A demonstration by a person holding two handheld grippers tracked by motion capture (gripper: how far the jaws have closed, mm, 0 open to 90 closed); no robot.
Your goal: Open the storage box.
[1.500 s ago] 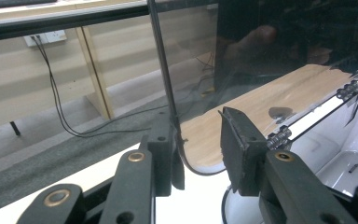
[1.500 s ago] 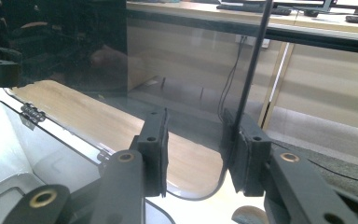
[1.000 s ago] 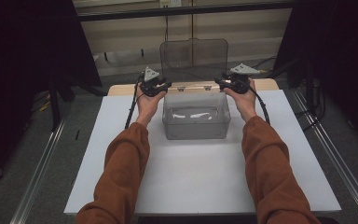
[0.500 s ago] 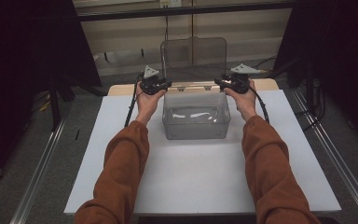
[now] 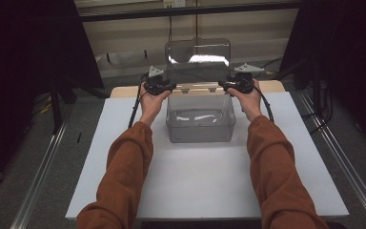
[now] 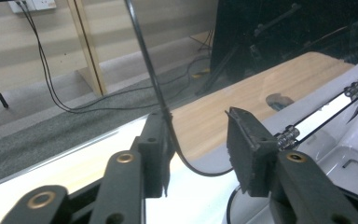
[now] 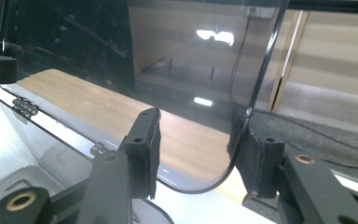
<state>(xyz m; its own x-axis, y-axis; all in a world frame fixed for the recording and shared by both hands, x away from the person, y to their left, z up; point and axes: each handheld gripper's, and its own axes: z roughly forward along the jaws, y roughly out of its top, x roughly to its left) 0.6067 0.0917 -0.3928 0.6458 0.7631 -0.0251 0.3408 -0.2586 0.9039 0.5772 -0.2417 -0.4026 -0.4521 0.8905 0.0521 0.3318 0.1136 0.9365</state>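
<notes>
A clear plastic box stands on the white board, its hinged lid raised upright. My left gripper is at the lid's lower left corner and my right gripper at its lower right corner. In the left gripper view the lid's edge runs down between the jaws of the left gripper, against one pad and apart from the other. In the right gripper view the lid's edge lies against one pad of the right gripper, with a gap to the other. Both pairs of jaws have just been opening.
The white board covers a wooden table whose far strip shows behind the box. Small hinges join lid and box. Metal rails run along both sides of the table. Cables lie on the floor beyond.
</notes>
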